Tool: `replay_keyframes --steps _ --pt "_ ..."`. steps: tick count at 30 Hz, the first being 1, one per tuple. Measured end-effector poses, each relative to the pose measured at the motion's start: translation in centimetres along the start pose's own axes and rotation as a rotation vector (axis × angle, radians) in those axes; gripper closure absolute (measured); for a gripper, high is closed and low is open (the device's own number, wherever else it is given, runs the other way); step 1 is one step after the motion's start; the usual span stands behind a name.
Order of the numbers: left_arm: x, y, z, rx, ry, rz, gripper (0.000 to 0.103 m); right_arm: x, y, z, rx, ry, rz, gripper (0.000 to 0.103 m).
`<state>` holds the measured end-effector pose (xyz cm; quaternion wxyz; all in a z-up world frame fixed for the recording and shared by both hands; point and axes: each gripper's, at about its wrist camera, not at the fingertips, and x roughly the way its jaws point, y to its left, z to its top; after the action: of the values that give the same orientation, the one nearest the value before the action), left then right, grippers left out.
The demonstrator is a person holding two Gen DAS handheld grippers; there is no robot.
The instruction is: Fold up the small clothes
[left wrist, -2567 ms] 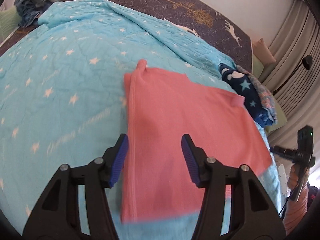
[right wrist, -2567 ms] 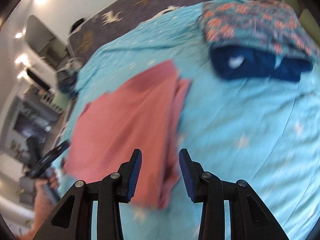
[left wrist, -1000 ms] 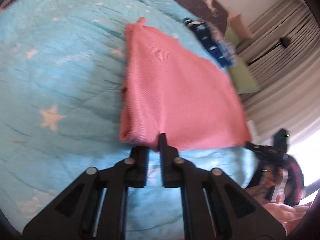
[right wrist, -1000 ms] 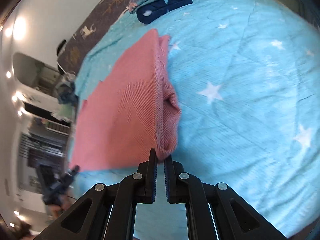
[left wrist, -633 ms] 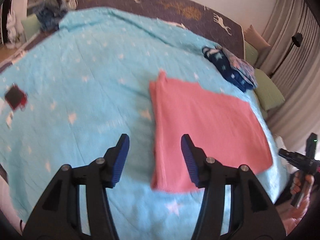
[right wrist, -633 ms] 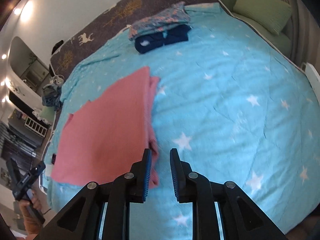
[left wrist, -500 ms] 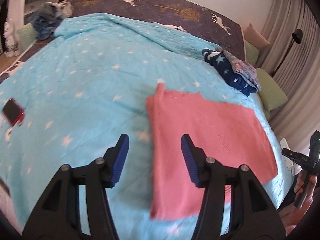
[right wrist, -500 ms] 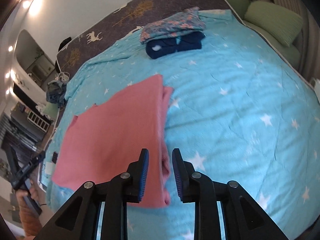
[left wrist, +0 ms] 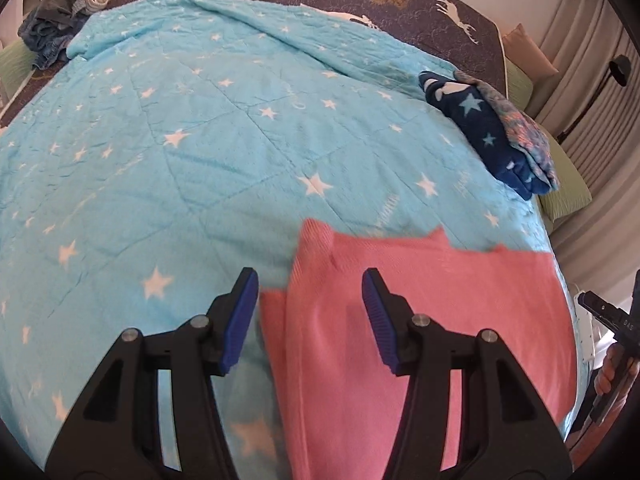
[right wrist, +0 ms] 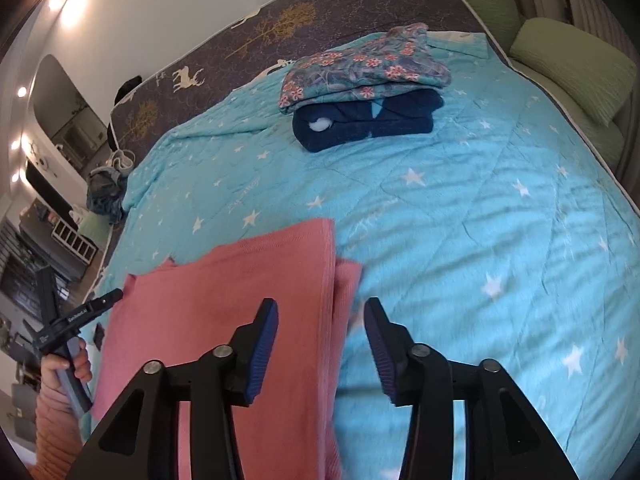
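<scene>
A pink garment [left wrist: 432,320] lies folded flat on the turquoise star blanket [left wrist: 200,160], its long folded edges stacked at each side. My left gripper [left wrist: 308,288] hovers open over the garment's left edge, and the blue pads touch nothing. In the right wrist view the pink garment [right wrist: 224,312] fills the lower left. My right gripper [right wrist: 321,316] hangs above its right edge with the jaws opening and no cloth pinched between them. Each view shows the other gripper in a hand at the frame's side: the right gripper [left wrist: 612,316] and the left gripper [right wrist: 76,316].
A folded stack, dark blue starred cloth under a floral piece [right wrist: 364,92], sits at the blanket's far side [left wrist: 492,136]. A heap of unfolded clothes [left wrist: 52,28] lies at the far left corner. Green pillows [right wrist: 572,64] and curtains line the right edge.
Both grippers were shut on the garment's near edge a second ago. They have let go, opened and moved forward along its two side edges. The garment now lies flat.
</scene>
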<state>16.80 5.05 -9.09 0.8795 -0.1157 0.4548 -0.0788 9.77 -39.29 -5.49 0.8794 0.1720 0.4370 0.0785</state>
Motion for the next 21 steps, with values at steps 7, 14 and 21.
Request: replay_keyframes --steps 7,14,21 --pt "2.1 0.9 1.0 -0.043 0.034 -0.047 0.064 5.6 0.0 3.9 -0.046 0.053 -0.022 0.049" --pt "0.6 1.8 1.7 -0.143 -0.047 -0.197 0.095 8.2 -1.1 4.8 0.066 0.063 0.093 0.097" --pt "1.2 0.9 2.7 -0.064 -0.09 -0.174 0.091 4.6 -1.3 5.1 0.063 -0.068 0.049 0.097"
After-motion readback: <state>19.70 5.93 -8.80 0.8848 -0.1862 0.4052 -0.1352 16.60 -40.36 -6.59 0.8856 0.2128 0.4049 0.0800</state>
